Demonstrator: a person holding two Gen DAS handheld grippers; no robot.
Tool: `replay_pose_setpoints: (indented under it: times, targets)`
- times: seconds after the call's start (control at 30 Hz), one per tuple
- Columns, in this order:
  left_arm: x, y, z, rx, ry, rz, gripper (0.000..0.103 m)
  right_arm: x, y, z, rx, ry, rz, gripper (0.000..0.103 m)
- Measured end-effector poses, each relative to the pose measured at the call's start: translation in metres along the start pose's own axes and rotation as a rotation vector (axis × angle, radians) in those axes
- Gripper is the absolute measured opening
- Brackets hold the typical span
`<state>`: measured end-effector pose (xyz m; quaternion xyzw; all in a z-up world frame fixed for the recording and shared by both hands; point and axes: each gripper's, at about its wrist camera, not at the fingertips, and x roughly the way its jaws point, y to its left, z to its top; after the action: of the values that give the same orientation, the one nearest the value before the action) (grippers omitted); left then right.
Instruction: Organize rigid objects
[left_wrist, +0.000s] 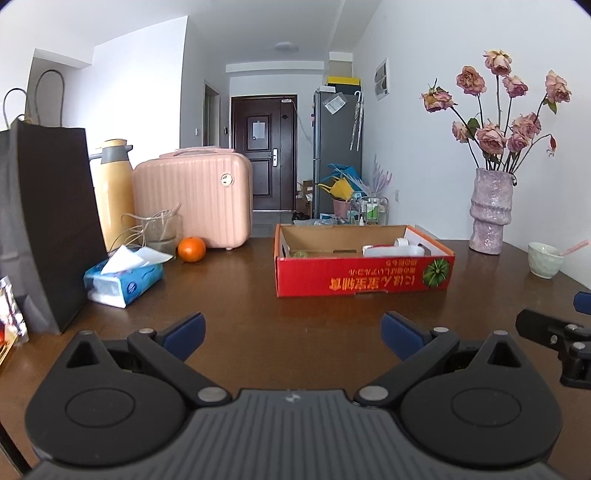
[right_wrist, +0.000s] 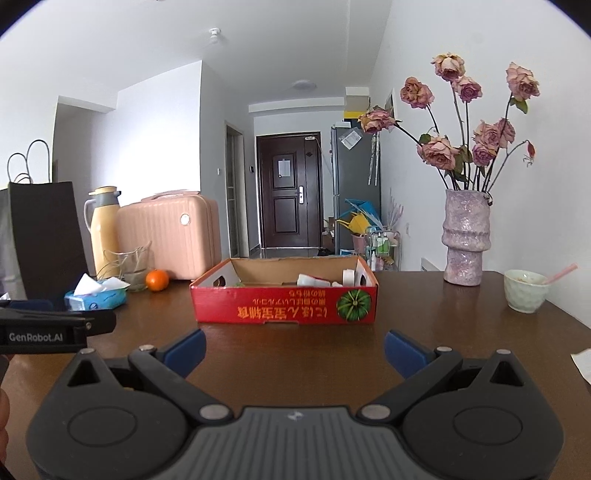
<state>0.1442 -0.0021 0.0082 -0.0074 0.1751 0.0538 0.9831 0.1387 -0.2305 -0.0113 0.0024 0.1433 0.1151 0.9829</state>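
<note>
A red cardboard box (left_wrist: 364, 278) (right_wrist: 284, 306) stands open on the brown table ahead of both grippers. It holds a white bottle (left_wrist: 393, 250) (right_wrist: 314, 280), a roll of tape (left_wrist: 402, 242) (right_wrist: 348, 277) and a small green thing (left_wrist: 301, 254). An orange (left_wrist: 191, 249) (right_wrist: 157, 280) lies left of the box. My left gripper (left_wrist: 293, 334) is open and empty, low over the table. My right gripper (right_wrist: 294, 350) is open and empty, short of the box front. Each gripper shows at the edge of the other's view.
On the left stand a black paper bag (left_wrist: 44, 221), a yellow thermos (left_wrist: 112, 192), a pink case (left_wrist: 194, 197), a glass jar (left_wrist: 160, 229) and a tissue pack (left_wrist: 123, 282). On the right are a vase of dried roses (left_wrist: 489, 210) and a pale bowl (left_wrist: 545, 258).
</note>
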Motion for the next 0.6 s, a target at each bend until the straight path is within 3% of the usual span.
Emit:
replay_pose_setpoints:
  times: [0.6]
  targets:
    - [-0.05, 0.003, -0.028, -0.02, -0.03, 0.027, 0.103, -0.046, 0.004, -0.027, 0.027, 0.013, 0.004, 0.103]
